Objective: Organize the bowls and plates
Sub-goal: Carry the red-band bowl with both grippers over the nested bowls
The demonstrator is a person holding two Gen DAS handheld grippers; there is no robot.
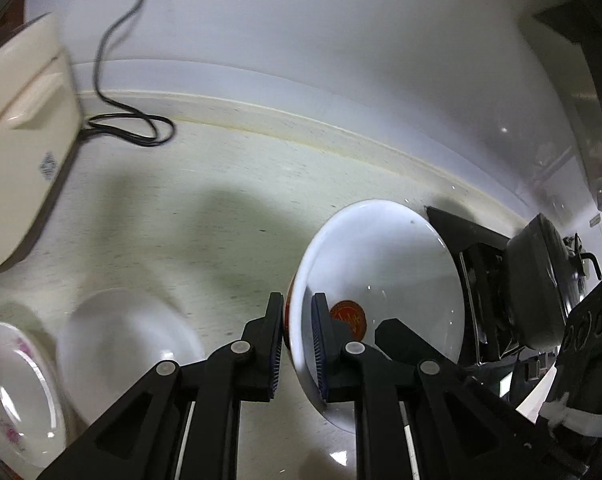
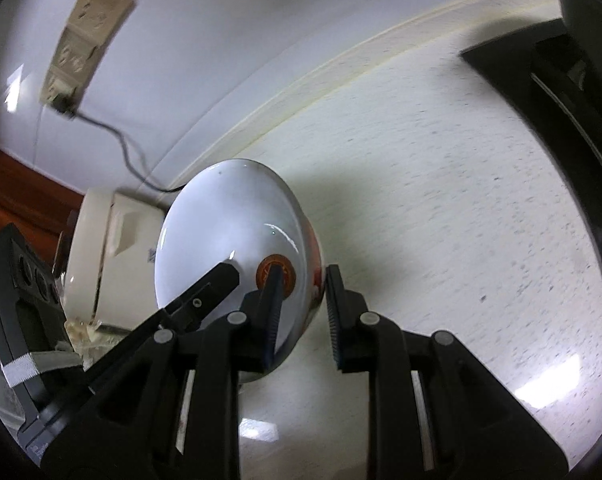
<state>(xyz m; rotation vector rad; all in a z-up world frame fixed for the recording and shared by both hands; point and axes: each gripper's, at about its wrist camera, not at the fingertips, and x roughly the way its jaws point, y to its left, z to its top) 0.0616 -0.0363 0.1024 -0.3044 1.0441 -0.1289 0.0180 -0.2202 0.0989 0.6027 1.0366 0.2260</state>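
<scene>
A bowl (image 1: 381,264), white inside with an orange medallion at its bottom and red outside, hangs tilted above the counter, held by both grippers. My left gripper (image 1: 299,320) is shut on its left rim, one pad inside and one outside. In the right wrist view the same bowl (image 2: 229,224) has my right gripper (image 2: 304,296) shut on its right wall. One finger of the other gripper (image 2: 217,280) reaches into it from the left. A plain white bowl (image 1: 121,344) and a small floral plate (image 1: 17,392) rest on the counter at the lower left.
A cream appliance (image 1: 21,140) with a black cable (image 1: 133,128) stands at the back left of the pale counter (image 1: 201,220). A black stove (image 1: 481,272) with a dark pot (image 1: 541,280) lies to the right. A wall socket (image 2: 85,32) hangs on the white wall.
</scene>
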